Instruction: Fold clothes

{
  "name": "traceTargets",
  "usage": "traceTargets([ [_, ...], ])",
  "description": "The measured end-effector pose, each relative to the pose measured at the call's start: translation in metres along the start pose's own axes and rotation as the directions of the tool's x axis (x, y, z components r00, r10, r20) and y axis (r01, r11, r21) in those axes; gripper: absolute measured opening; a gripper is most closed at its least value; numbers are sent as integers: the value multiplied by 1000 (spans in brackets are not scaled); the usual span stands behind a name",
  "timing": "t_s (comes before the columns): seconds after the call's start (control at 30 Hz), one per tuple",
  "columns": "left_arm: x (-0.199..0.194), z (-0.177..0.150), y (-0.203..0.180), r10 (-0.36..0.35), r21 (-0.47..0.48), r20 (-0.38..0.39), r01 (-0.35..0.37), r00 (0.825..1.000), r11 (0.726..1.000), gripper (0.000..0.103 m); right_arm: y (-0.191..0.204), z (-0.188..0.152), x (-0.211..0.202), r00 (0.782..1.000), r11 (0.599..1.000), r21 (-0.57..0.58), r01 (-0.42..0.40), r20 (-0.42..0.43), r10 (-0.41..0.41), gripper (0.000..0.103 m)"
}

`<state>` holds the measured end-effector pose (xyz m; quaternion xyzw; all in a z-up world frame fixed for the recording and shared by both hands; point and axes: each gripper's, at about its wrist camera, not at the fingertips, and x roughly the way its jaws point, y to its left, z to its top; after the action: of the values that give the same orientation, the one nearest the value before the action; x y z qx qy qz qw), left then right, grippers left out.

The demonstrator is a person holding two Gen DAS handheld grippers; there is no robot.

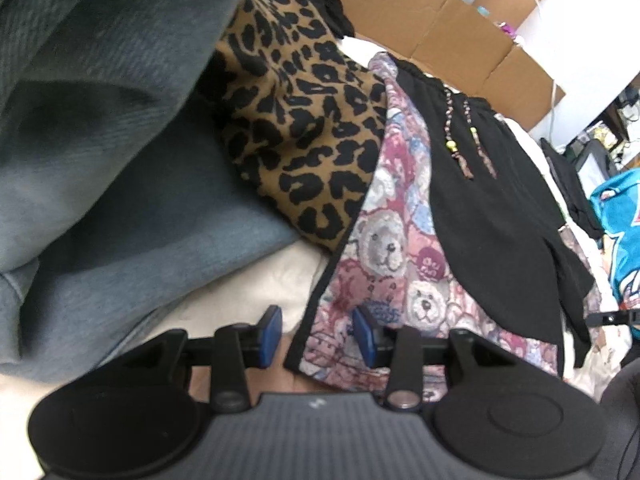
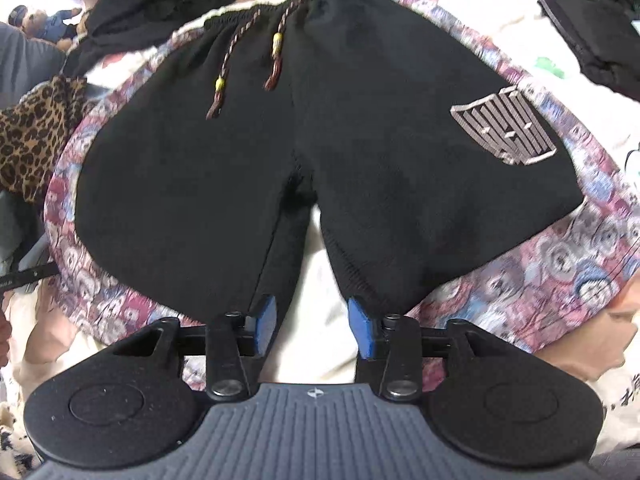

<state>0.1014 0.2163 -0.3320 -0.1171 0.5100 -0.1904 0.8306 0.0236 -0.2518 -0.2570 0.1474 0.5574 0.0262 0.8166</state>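
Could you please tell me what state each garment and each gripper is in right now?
Black shorts: spread flat, unfolded, legs towards the camera.
Drawstring: untied, lying loose on the front.
Teddy-bear side panel: lying flat, edge between the left gripper's fingers.
Leopard-print garment: crumpled in a heap.
Grey sweatshirt: bunched up, unfolded.
Left gripper: open.
Right gripper: open, nothing between its fingers.

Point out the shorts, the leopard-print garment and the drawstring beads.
shorts (image 2: pixel 380 152): right wrist view, black front panel.
leopard-print garment (image 1: pixel 304 128): left wrist view, middle of fabric.
drawstring beads (image 2: pixel 276 44): right wrist view, yellow bead.
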Motion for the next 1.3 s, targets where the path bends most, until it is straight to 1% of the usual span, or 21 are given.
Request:
traceTargets([
  [0.13,1,-4,-3,-20,2,6,20,1000,1000,41,-6,-3,-3,998,999,-2,-41,57,41,61],
  [0.23,4,-4,-5,-39,-10,-8,38,999,999,41,-15,-9,-3,994,997,10,-74,75,73,62],
  [0.3,6,-3,-6,-29,3,-20,29,999,1000,41,-20,-13,-3,994,997,11,-73,84,72,64],
  [0.33,7,-2,-7,-24,13,-26,24,999,1000,39,-21,-15,-3,994,998,8,-59,87,58,68],
  [0.37,8,-1,-8,-21,23,-32,22,999,1000,38,-23,-17,-4,995,999,1,-47,92,46,69],
  [0.43,9,1,-10,-24,30,-49,25,999,999,29,-25,-23,-7,992,999,-10,-46,114,47,78],
  [0.47,10,2,-10,-23,27,-55,25,998,999,27,-27,-26,-9,991,999,-8,-49,127,50,80],
  [0.53,11,3,-10,-17,24,-66,18,998,1000,20,-29,-32,-13,987,998,0,-56,151,55,86],
  [0.63,6,3,-15,3,44,-71,0,997,999,17,-29,-35,-19,982,997,-2,-72,177,72,87],
  [0.73,1,2,-22,8,61,-71,-4,997,998,13,-24,-36,-25,973,996,-42,-83,211,90,92],
  [0.83,-9,2,-28,17,75,-64,-12,998,997,11,-20,-39,-27,970,995,-58,-82,226,93,94],
  [0.93,-13,5,-33,12,55,-68,-8,998,998,10,-20,-38,-27,968,995,-56,-77,234,88,94],
  [1.0,-19,7,-37,3,35,-67,0,998,999,9,-19,-38,-28,965,996,-65,-58,250,72,94],
  [1.07,-35,5,-36,-17,34,-63,19,998,999,9,-17,-39,-32,956,995,-83,-54,282,76,94],
  [1.1,-31,12,-46,-27,35,-60,29,998,999,8,-17,-39,-33,953,994,-90,-64,289,88,94],
  [1.13,-34,14,-50,-33,39,-58,35,998,999,8,-17,-39,-34,951,992,-95,-79,292,103,94],
  [1.23,-47,16,-61,-41,44,-49,44,998,998,7,-19,-34,-28,960,988,-69,-138,235,151,94],
  [1.27,-50,17,-63,-33,47,-51,35,998,998,7,-19,-33,-27,961,987,-60,-147,229,157,94],
  [1.3,-49,20,-70,-9,51,-61,12,998,999,7,-17,-32,-26,960,988,-62,-145,233,155,94],
])
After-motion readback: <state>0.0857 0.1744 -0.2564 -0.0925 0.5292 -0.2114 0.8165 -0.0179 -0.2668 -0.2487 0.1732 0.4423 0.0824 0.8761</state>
